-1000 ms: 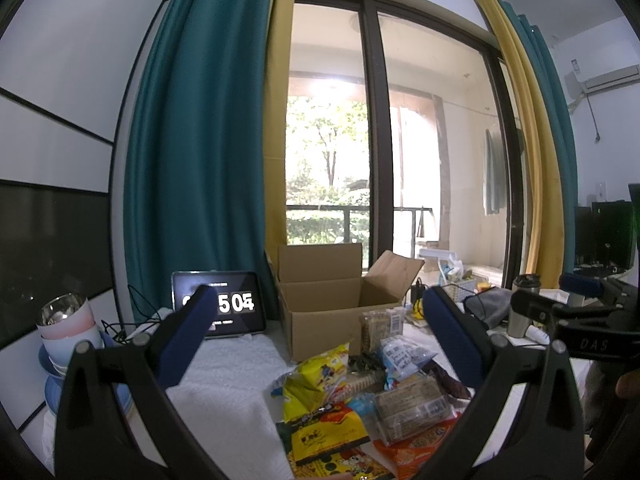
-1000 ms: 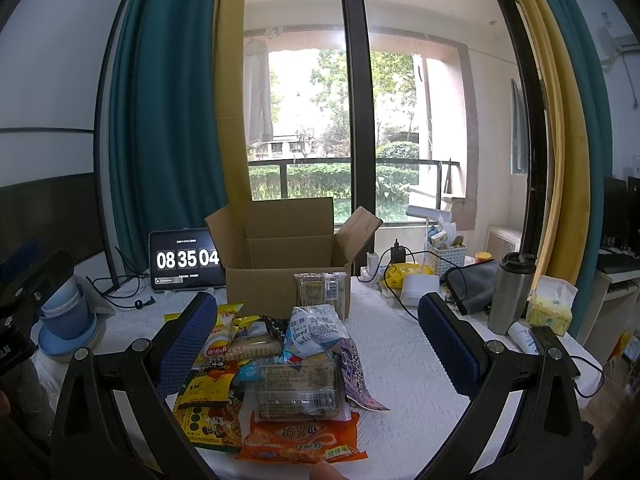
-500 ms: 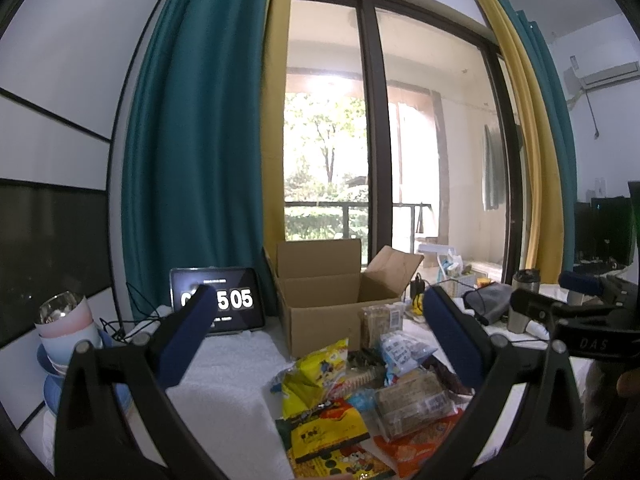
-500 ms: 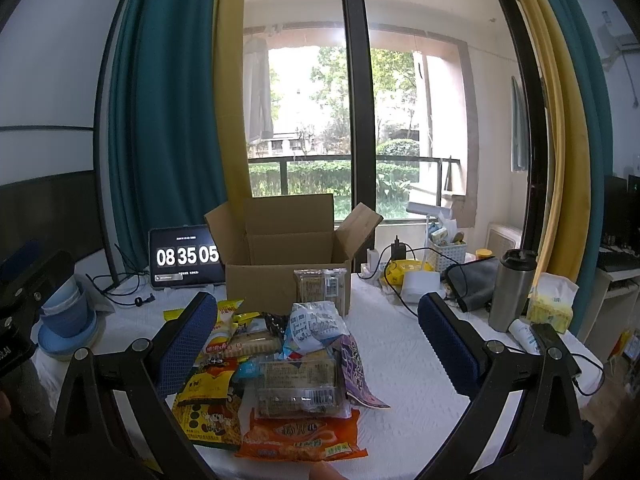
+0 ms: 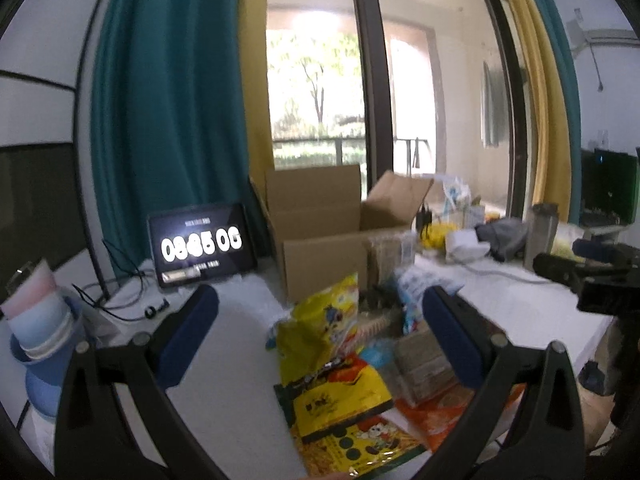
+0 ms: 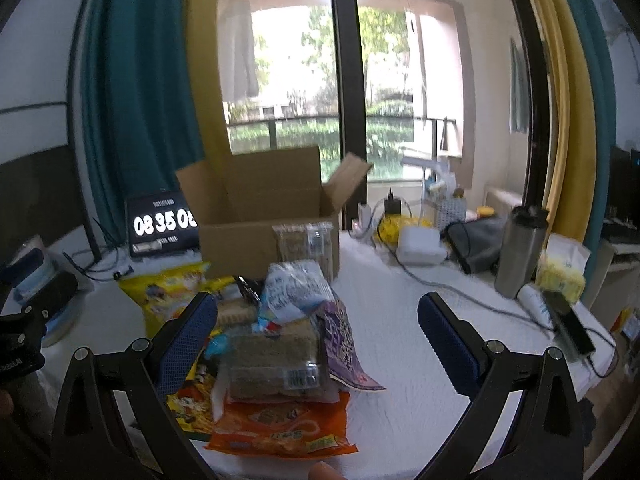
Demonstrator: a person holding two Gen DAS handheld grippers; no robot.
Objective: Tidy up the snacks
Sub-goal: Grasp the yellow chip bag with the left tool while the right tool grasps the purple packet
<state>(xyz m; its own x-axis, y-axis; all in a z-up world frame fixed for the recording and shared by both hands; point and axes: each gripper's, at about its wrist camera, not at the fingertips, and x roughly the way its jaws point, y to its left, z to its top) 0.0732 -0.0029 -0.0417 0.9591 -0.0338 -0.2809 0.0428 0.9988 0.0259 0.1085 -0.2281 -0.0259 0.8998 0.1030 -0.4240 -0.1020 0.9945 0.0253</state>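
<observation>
Snacks (image 6: 280,344) piled before empty cardboard box (image 6: 260,216), both grippers, left (image 5: 320,336) and right (image 6: 318,332), wide open, nothing grabbed; next likely pinch top packet.

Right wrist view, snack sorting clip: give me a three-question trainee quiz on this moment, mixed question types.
1. True or false: the cardboard box behind the snack pile has its flaps open.
2. Which stands on the right side of the table? A) steel tumbler B) red kettle C) glass vase
3. Fill in: both the left gripper and the right gripper are ____ and hold nothing.

Key: 1 true; 2 A; 3 open.
</observation>
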